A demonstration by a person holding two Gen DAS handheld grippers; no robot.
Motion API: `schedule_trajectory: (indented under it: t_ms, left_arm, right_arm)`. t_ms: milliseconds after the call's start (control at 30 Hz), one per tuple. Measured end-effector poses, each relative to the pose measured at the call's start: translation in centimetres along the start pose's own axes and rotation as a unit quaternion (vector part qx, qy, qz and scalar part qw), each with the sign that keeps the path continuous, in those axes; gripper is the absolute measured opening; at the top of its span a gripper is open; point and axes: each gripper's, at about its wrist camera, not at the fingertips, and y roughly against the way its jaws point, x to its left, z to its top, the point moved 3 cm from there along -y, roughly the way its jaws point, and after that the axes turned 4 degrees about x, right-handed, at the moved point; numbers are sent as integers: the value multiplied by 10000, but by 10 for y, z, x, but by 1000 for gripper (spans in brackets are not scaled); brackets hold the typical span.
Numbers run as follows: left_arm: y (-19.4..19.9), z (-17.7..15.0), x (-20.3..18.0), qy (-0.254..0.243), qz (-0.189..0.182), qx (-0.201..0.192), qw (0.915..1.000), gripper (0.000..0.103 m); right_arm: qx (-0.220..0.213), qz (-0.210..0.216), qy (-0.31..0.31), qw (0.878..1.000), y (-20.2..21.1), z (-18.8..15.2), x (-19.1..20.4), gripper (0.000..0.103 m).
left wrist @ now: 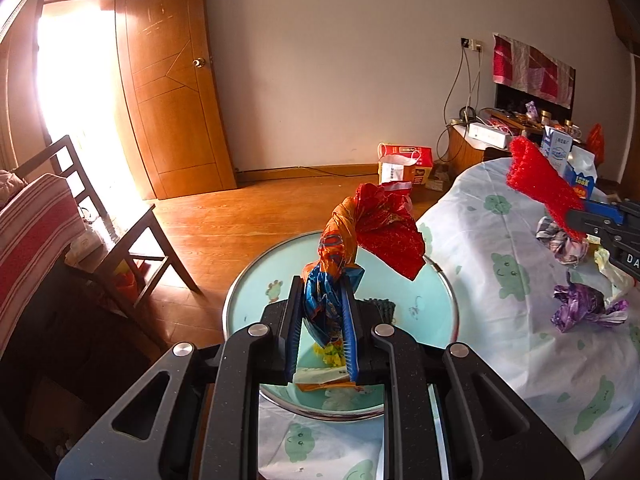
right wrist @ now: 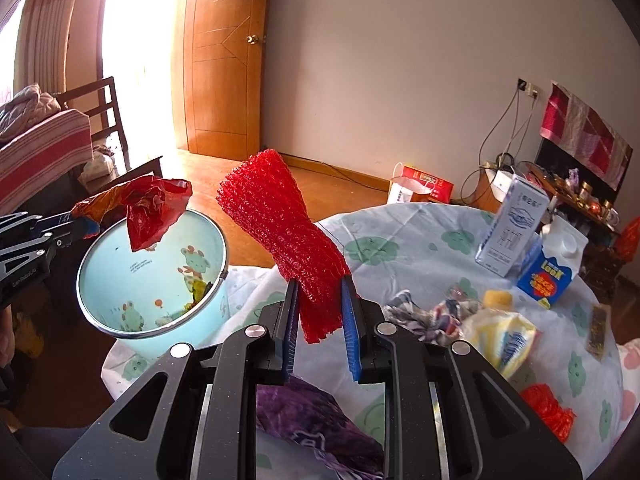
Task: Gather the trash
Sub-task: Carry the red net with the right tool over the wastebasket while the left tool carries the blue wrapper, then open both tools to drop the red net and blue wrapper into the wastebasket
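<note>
My left gripper point(left wrist: 323, 286) is shut on a crumpled red, orange and blue plastic wrapper point(left wrist: 360, 236) that hangs over a pale blue bucket point(left wrist: 240, 300) with some trash at its bottom. The right wrist view shows that wrapper point(right wrist: 152, 210) above the bucket point(right wrist: 120, 256), with the left gripper point(right wrist: 86, 228) at the left edge. My right gripper point(right wrist: 320, 294) is shut on a red foam net sleeve point(right wrist: 280, 224), held over the table edge to the right of the bucket. The sleeve point(left wrist: 540, 178) and the right gripper point(left wrist: 588, 220) also appear at the right of the left wrist view.
On the round table with a green-patterned cloth point(right wrist: 400, 248) lie a purple wrapper point(right wrist: 316, 424), crumpled paper point(right wrist: 432, 316), a yellow bag point(right wrist: 504, 332), red plastic point(right wrist: 548, 408) and two cartons point(right wrist: 516, 224). A wooden chair point(left wrist: 132, 248) stands left of the bucket.
</note>
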Motion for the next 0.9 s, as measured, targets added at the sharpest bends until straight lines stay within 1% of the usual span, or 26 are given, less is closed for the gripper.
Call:
schedule_trajectory:
  t_ms: [367,900]
  left_arm:
    - [-5,-6,28,209,136,82,9997,18]
    - [-12,-10,45,342,175,211,9990,18]
  right_arm:
    - [146,111,316,9993,-22,11,30,21]
    - [301,219,627,9973,-43,23,62,21]
